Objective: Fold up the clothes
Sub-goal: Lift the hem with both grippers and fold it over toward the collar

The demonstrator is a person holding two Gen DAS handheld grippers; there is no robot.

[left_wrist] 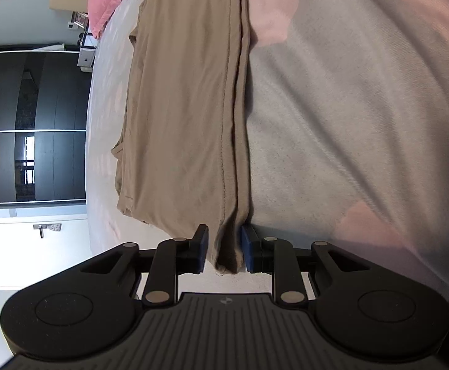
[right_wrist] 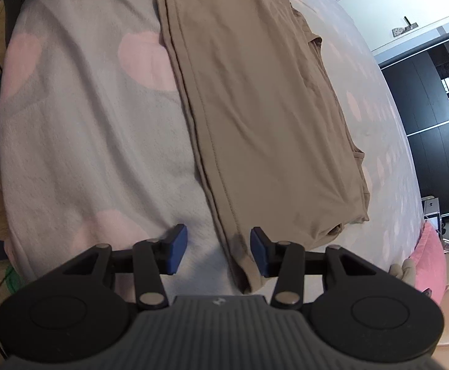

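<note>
- The shirt (left_wrist: 181, 108) is plain tan, with stitching in the same tone along its edges.
- The bedsheet (left_wrist: 347, 123) is pale grey with soft pink blotches.
- The pillow (left_wrist: 104, 3) is bright pink.
- The left gripper (left_wrist: 223, 251) and right gripper (right_wrist: 219, 251) are black, with blue pads on their fingers (right_wrist: 176, 248).
- The wardrobe (left_wrist: 30, 126) is dark brown, crossed by silver strips.
- The wall (left_wrist: 24, 246) is white.

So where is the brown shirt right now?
The brown shirt lies folded flat on the grey bedspread with pink spots, stretching up the middle of both wrist views, its near corners between each gripper's jaws.
</note>
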